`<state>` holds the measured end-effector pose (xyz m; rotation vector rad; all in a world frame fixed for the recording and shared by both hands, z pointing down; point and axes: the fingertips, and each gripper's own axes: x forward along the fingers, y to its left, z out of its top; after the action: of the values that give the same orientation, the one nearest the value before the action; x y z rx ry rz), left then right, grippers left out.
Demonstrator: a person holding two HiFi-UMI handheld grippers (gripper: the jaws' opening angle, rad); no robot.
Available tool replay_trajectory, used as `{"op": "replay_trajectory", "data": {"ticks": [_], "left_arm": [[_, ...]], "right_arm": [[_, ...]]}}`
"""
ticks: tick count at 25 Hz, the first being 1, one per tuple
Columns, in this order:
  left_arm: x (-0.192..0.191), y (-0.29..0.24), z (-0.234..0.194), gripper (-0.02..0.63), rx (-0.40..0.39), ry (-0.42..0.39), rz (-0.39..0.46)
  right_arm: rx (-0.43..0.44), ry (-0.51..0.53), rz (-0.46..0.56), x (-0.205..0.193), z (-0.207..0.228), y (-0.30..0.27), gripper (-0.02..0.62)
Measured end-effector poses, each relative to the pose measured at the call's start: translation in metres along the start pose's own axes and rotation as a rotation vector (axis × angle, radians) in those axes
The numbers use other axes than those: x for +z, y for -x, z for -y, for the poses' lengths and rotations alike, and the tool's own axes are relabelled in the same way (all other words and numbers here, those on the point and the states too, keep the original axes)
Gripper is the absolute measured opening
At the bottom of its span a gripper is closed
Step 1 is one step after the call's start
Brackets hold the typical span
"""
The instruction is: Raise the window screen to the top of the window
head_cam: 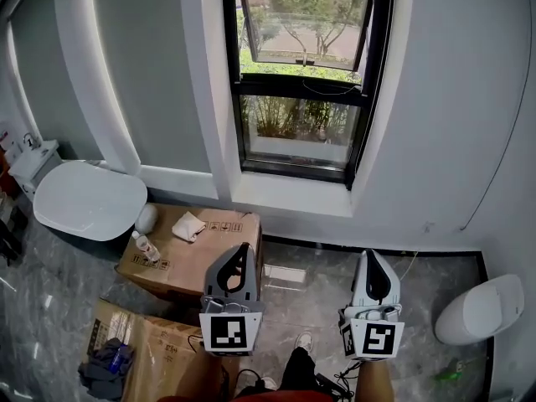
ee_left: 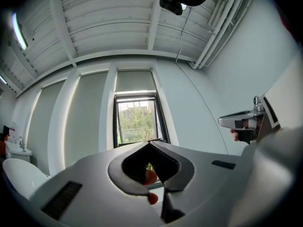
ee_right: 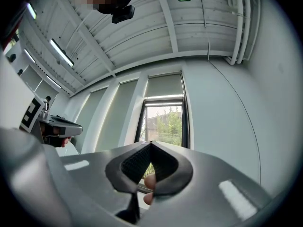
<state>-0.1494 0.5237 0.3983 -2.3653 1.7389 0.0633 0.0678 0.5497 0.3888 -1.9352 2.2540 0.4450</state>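
- Up at 12 o'clock in the head view is the window (head_cam: 301, 82), with a black frame and the top sash tipped open. I honestly can't pick out the window screen over the glass, since the trees look crisp through it. A pale grey panel (ee_left: 135, 82) sits right above the frame in the gripper views. It might be the screen rolled up, but I can't say.
- The left gripper (head_cam: 244, 248) and right gripper (head_cam: 369, 255) sit low at 6 o'clock, well apart from the window. Both sets of fingers (ee_right: 134, 161) are clenched tight on nothing.
- What could go wrong: if the screen is down, its pull rail is probably thin. Clenched fingers would just bump it unless they open first.
- Lifting one side faster than the other could cock the screen in its tracks and jam it.
- The open sash leans near the reach path, so a gripper could knock it.
- A cardboard box (head_cam: 197, 245) sits at 9 o'clock of the left gripper, with a small bottle (head_cam: 146, 248) on top. Stepping forward could clip it.
- Materials: the gripper shells are smooth grey plastic and the finger pads are black and ribbed. The floor (head_cam: 318, 296) is glossy marble-look tile, so it's likely slippery, and the walls are matte white.
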Motion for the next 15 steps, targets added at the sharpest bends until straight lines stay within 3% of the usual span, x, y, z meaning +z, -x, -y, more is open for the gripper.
{"op": "replay_trajectory", "data": {"ticks": [15], "left_arm": [[-0.016, -0.151, 0.027, 0.005, -0.008, -0.002, -0.02]], "right_arm": [[-0.035, -0.017, -0.007, -0.045, 0.09, -0.113, 0.009]]}}
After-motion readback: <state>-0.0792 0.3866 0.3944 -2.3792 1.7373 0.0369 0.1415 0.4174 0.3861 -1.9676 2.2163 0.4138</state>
